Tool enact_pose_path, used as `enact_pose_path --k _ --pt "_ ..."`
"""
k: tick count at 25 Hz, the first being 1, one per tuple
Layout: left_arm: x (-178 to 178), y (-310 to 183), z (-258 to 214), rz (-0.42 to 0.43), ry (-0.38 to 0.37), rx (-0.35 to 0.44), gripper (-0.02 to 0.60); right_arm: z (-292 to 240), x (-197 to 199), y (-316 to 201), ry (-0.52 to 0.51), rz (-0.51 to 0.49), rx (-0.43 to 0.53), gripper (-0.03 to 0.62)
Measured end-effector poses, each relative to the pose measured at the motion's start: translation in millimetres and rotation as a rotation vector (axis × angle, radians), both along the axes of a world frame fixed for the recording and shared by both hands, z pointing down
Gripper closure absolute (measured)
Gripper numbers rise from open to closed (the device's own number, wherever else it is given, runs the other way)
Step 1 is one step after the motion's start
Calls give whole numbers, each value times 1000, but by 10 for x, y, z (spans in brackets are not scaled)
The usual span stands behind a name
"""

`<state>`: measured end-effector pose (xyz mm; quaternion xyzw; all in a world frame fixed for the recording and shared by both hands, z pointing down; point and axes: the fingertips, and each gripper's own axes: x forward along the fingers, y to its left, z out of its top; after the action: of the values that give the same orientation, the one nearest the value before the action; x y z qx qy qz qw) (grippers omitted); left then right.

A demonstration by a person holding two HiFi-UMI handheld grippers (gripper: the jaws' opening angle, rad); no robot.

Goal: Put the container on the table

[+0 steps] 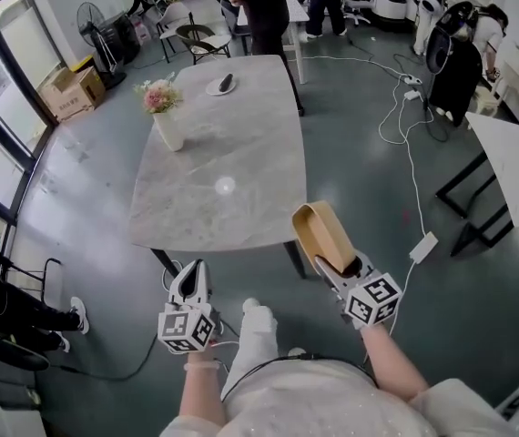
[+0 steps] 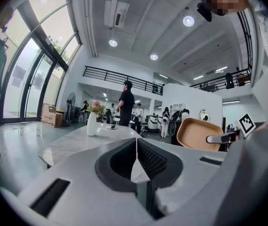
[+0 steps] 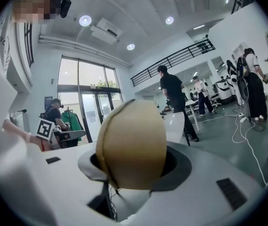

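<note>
Tan container, lower centre-right of the frame just off the near corner of the surface, tilted on edge with my right fingers clamped on its near rim, my left fingers closed and empty; I judge it light, stiff and smooth, best pinched at the rim.

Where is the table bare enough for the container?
The table is bare from the flower vase to its near edge and along its right side. The far end holds the vase, at left, and a small plate.
</note>
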<state>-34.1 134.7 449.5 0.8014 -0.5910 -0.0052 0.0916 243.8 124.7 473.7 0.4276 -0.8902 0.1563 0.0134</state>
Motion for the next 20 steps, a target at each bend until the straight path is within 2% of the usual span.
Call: enact_pose_path --k 7,20 --pt "-231 -528 -9 35 1 12 571 34 -227 -417 -1 31 -19 384" --pt "-951 -1476 178 66 0 -21 571 217 -959 -1320 -9 60 -83 384"
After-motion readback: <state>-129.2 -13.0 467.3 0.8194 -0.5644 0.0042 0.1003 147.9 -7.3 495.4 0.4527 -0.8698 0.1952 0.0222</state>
